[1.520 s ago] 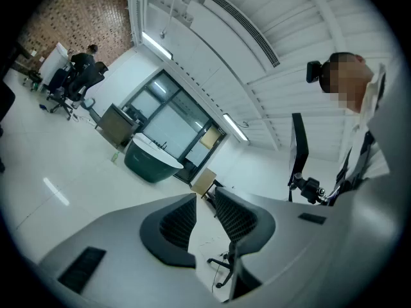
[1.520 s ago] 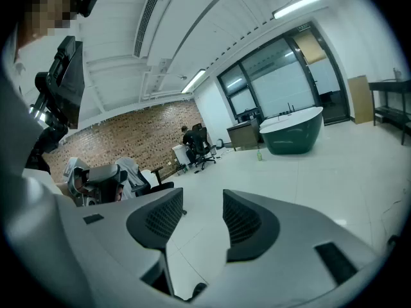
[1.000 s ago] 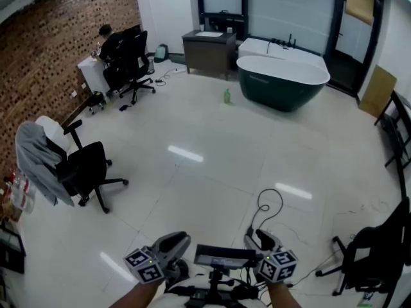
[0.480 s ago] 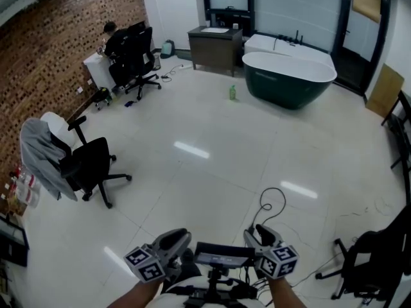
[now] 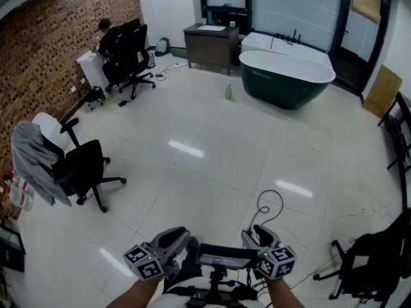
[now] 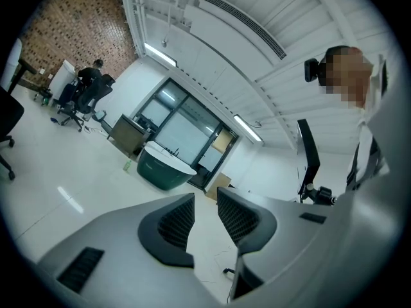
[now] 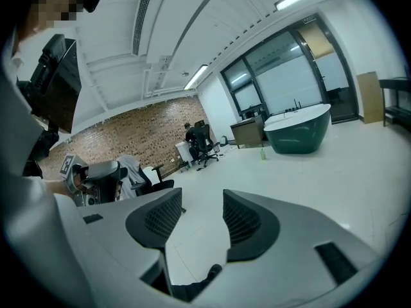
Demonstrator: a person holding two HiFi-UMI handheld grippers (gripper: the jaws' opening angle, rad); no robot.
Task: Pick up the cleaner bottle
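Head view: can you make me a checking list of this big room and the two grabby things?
Surface: shiny pale floor.
Job's things: green cleaner bottle upright on the floor beside the dark bathtub, far from both grippers.
Clutter: office chair with a grey garment draped over it.
Grippers: left gripper fingers shut, empty; right gripper fingers have just been opening, nothing between them.
Cables: black cable looped on the floor near the right gripper.
Surroundings: brick wall; person seated at a desk.
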